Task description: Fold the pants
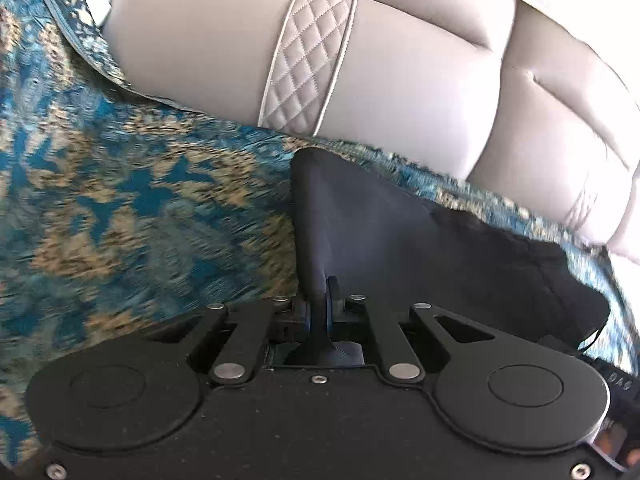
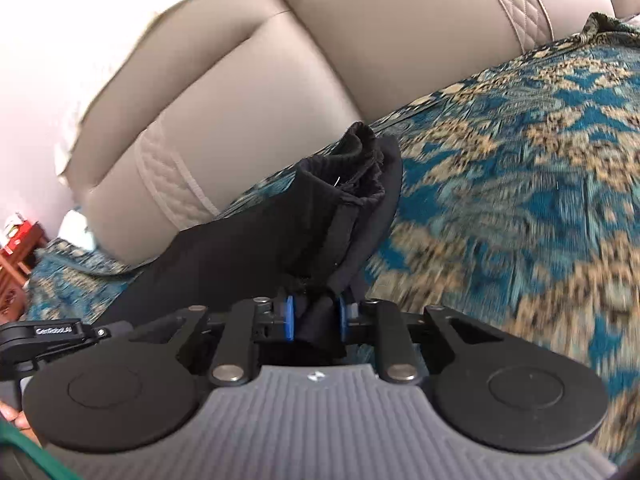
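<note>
Dark pants lie on a teal and gold patterned bedspread. My left gripper is shut on a thin fold of the dark cloth, which rises in a peak from between its blue pads. In the right wrist view the pants are bunched, with the gathered elastic waistband standing up. My right gripper is shut on a thick wad of that cloth between its blue pads. The other gripper shows at the left edge of that view.
A padded beige headboard with a quilted strip runs behind the bed. The bedspread spreads wide to the right in the right wrist view. A small red stand sits at the far left.
</note>
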